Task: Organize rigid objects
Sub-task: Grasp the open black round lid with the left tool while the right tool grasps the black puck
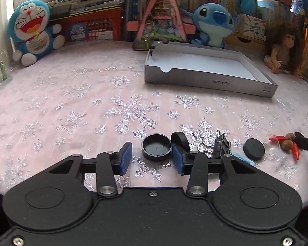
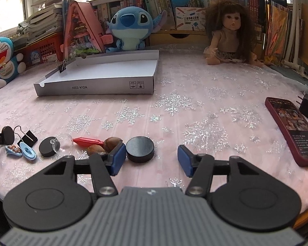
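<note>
Nearest the table's front edge, the left gripper (image 1: 152,160) stood with its jaws parted and nothing clamped. A round black cap (image 1: 156,147) lay open side up just beyond the gap, not yet between the pads, probably lined up for a pinch. A second black disc (image 1: 180,141) stood on edge against the outside of the right-hand pad, seemingly propped there.

Along the same front strip, the right gripper (image 2: 152,158) was about half open and held nothing. A flat black puck (image 2: 140,148) lay just past its left-hand pad, touching or nearly touching it; I could not tell which. The gap looked wide enough to take the puck once centred.

Between the two tools lay a loose row: a binder clip (image 2: 28,137), blue hair clips (image 2: 22,151), another black disc (image 2: 48,146), a red pointed piece (image 2: 88,141) and two brown nuts (image 2: 106,145), apparently waiting for sorting.

A phone (image 2: 290,130) lay by the right edge.

Farther back, the shallow grey box (image 2: 96,87) sat open toward the rear, a clip (image 2: 63,67) on its left wall, likely the destination.
</note>
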Available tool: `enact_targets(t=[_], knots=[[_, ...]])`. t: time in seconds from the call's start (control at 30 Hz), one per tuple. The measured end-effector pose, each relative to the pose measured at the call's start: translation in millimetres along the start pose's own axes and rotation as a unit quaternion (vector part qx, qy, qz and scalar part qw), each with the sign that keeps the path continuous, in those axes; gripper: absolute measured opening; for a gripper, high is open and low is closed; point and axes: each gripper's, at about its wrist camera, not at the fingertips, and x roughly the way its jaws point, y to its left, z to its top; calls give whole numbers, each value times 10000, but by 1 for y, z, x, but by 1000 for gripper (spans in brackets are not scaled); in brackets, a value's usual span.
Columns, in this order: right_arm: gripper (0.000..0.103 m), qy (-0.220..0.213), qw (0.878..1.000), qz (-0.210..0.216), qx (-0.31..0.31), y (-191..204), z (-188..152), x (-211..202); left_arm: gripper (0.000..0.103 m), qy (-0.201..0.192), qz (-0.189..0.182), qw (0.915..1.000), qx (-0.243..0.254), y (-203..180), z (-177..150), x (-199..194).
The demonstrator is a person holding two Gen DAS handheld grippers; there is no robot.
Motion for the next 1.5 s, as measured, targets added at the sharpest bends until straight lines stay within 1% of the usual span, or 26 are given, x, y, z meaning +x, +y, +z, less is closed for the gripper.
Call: enact_targets(t=[0.23, 0.4, 0.57, 0.7, 0.83, 1.0, 1.1, 1.13, 1.27, 1.37, 1.43, 1.5], knots=[[61, -92, 9998, -57, -171, 6, 0, 1, 42, -68, 96, 9999, 54, 0, 0, 4], [61, -67, 9994, -61, -329, 13, -3, 6, 42, -128, 170, 9997, 144, -5, 0, 7], [59, -109, 9989, -30, -452, 20, -4, 7, 42, -183, 146, 9995, 193, -5, 0, 8], [55, -120, 9987, 4, -500, 22, -4, 8, 30, -212, 17, 9995, 249, -7, -1, 6], [52, -132, 9986, 37, -502, 23, -3, 8, 30, -269, -87, 9989, 360, -12, -1, 4], [51, -134, 9989, 30, -459, 21, -4, 8, 32, -319, -22, 9989, 345, -11, -1, 1], [51, -136, 9989, 20, -440, 20, -4, 8, 41, -390, -23, 9988, 294, -8, -1, -3], [51, -140, 9990, 16, -430, 20, -4, 8, 42, -410, -17, 9987, 292, -7, -2, -4], [53, -151, 9991, -12, -395, 20, -4, 8, 42, -364, -44, 9989, 309, -7, -4, -5], [53, -151, 9991, -11, -397, 20, -4, 9, 42, -334, 11, 9989, 331, -7, -7, -4], [53, -151, 9991, -11, -400, 20, -4, 9, 41, -315, 13, 9991, 300, -6, -7, -2], [51, -154, 9989, -9, -437, 21, -4, 9, 41, -271, -4, 9993, 248, -5, -8, 0]])
